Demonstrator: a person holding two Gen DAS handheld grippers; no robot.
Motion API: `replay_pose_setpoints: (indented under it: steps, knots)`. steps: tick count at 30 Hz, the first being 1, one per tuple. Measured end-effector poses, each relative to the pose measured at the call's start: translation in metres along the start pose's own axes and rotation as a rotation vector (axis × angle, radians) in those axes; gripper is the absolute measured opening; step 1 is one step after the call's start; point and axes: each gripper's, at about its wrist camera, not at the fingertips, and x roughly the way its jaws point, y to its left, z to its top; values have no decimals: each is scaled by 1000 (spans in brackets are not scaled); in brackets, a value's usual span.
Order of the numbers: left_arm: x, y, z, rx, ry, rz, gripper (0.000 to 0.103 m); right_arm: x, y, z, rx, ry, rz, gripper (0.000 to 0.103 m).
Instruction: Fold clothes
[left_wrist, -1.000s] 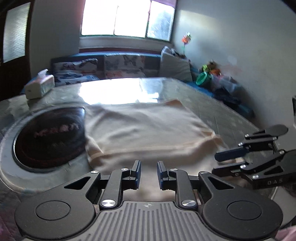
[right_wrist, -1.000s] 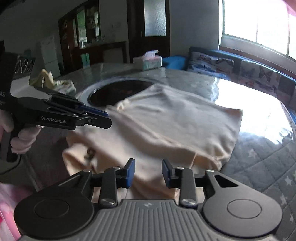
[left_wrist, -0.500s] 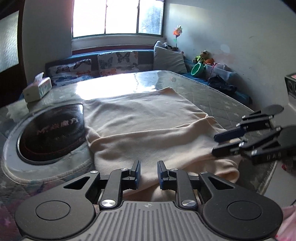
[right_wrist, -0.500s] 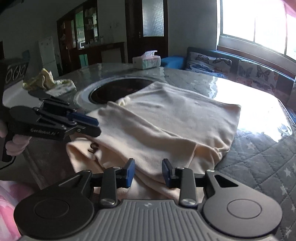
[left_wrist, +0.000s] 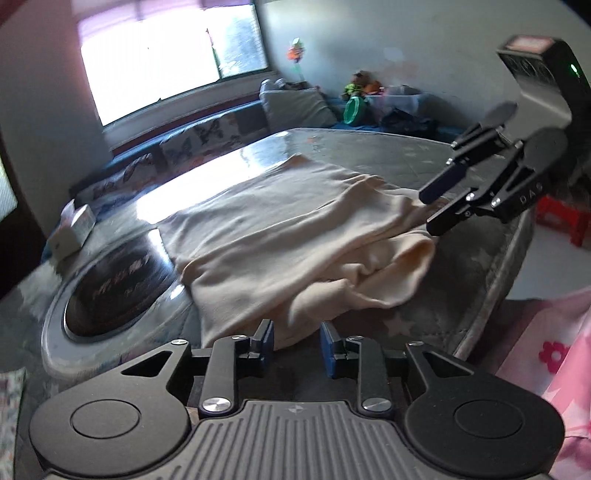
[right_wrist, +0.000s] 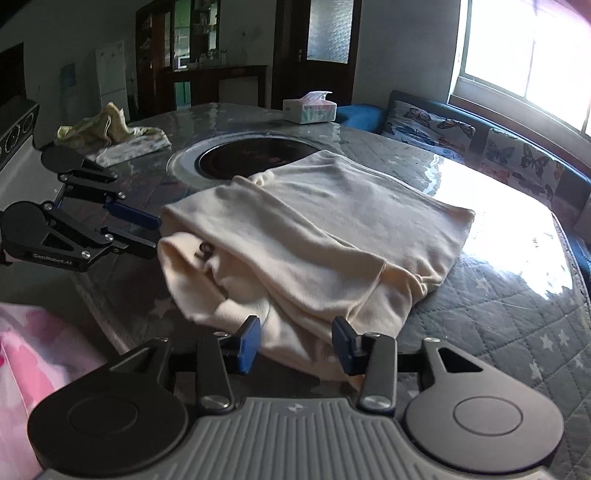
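Only the right wrist view shows crumpled cloths (right_wrist: 110, 134) upper left. Both grippers' fingers, left gripper (left_wrist: 297, 345) and right gripper (right_wrist: 295, 345), now spread wider over the cream garment (right_wrist: 314, 236).

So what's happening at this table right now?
A person with a handheld gripper in each hand is folding a cream garment on a quilted table. The garment lies partly folded, its near edge bunched. Both the left gripper and the right gripper are open at that near edge, holding nothing. A tissue box and a crumpled yellow cloth sit farther back.
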Motion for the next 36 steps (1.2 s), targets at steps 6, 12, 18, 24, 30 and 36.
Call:
replay_pose_setpoints:
  steps: [6,12,18,24,30,36]
  knots:
    - [10,-12,3,102,-42,10,31,-7,6,-7,-54,19,-16,50]
    - [12,-18,1,188,-85,-29,31,-9,15,-11,-141,25,-20,56]
    - [14,-15,5,194,-116,-56,11,-9,25,-11,-225,4,-14,59]
    - [16,8,24,82,-141,-73,8,-5,28,-8,-308,-30,0,60]
    - [23,27,42,-17,-151,-103,8,13,27,-3,-352,-52,12,60]
    - [34,42,48,-89,-130,-133,8,24,10,8,-245,-49,53,48]
